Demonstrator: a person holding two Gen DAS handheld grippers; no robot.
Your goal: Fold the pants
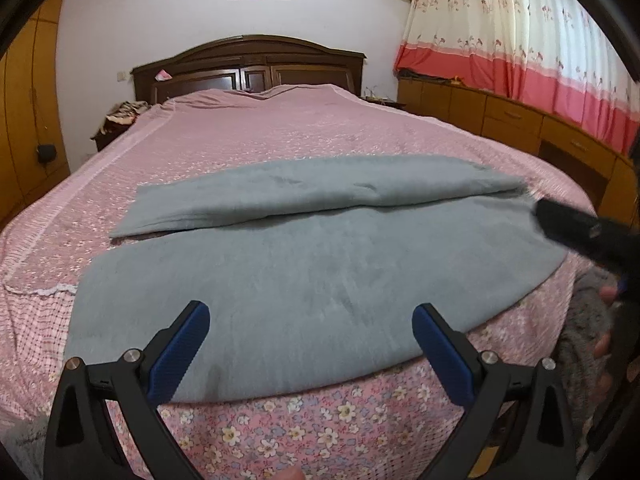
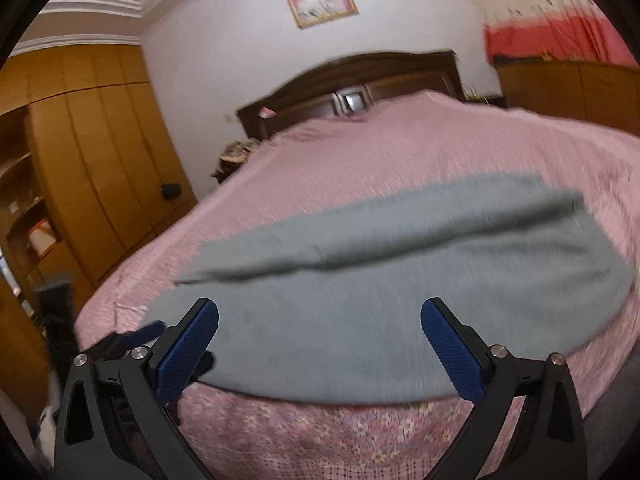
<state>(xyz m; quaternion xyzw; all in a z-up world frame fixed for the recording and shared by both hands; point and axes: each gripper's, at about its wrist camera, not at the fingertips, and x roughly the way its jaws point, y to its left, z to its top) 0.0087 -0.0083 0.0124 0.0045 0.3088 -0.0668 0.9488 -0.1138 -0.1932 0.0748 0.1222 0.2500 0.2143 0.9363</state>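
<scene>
Closest in, the left gripper (image 1: 310, 334) sits low center of its frame, jaws spread wide and empty, hovering over the near edge of the grey pants (image 1: 320, 272). Same for the right gripper (image 2: 319, 336): spread, nothing pinched. The pants lie mid-frame across the pink bedspread (image 1: 280, 136), one leg apart from the other. I'd pinch the near leg's edge at both ends and lift evenly so it doesn't bunch. Headboard (image 1: 248, 60) at the back.

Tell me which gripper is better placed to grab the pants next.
Left, slightly. The left gripper hangs open, steady, centred over the near edge of the grey fleece pants on the pink floral bedspread. The right gripper is open too, but its view is motion-blurred.
</scene>
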